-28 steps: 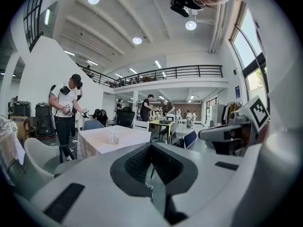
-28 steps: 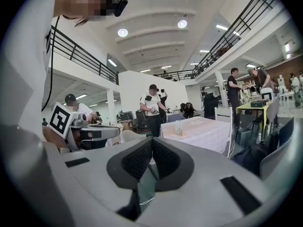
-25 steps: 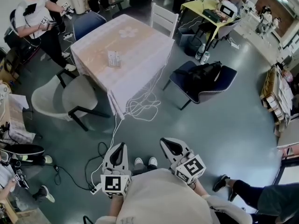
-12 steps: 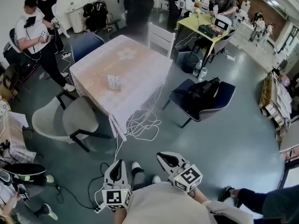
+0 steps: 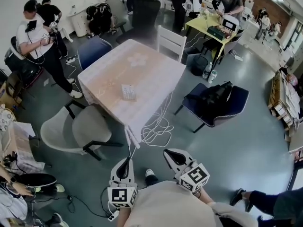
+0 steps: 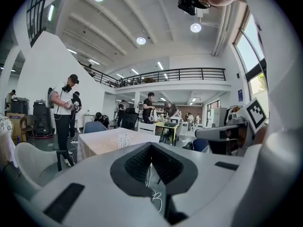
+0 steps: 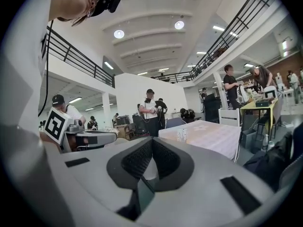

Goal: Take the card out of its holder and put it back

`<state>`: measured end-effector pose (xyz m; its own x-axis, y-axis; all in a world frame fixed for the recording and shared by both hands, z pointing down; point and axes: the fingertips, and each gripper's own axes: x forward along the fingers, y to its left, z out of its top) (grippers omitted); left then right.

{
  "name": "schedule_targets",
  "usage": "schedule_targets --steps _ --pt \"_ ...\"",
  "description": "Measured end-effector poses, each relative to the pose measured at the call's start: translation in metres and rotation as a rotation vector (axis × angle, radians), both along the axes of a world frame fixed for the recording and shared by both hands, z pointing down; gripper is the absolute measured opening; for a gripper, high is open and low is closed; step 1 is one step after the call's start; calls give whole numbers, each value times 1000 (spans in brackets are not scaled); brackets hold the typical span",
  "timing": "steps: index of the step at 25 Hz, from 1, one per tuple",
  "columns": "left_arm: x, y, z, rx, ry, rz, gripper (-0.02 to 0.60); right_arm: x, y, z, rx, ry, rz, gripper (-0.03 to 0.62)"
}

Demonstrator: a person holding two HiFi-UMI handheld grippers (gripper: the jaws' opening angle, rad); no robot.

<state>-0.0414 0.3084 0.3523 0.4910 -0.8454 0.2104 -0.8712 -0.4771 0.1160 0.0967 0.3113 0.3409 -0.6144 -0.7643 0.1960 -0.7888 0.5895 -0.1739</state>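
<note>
pale cloth covers the desk (image 5: pixel 156 67) ahead of us, and the card holder (image 5: pixel 128 92) stands on it near the front edge, well apart from both grippers. nothing of the task looks done yet, we judge: the card seems to sit in its holder, and we stand on the floor short of the desk, so reaching it, drawing the card out and slipping it back are all left. the left gripper (image 5: pixel 126 161) and the right gripper (image 5: pixel 172 153) are held low in front of our body, side by side, pointing towards the desk. in the left gripper view its fingers (image 6: pixel 138 163) are pressed together with nothing between them; the right gripper view shows its fingers (image 7: pixel 137 161) likewise closed and empty. white cables (image 5: pixel 154 135) trail off the desk corner onto the floor between us and it. the holder is too small from here for us to tell card from holder, or read any print; our arms are hidden under our shirt
</note>
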Motion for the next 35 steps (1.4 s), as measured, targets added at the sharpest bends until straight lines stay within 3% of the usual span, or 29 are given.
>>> schedule_targets --steps 12,16,20,35 --pt "-36 -21 18 -11 -7 -40 0 -22 -25 20 -26 -12 -4 18" --pt "-37 -36 27 -50 -12 -62 0 -18 -43 31 -64 -13 -11 18" --pt "-31 -65 27 -70 0 -85 0 -7 -72 28 -77 -8 -22 18" --pt "11 -163 14 12 8 -204 0 51 -178 20 -26 5 -89 18"
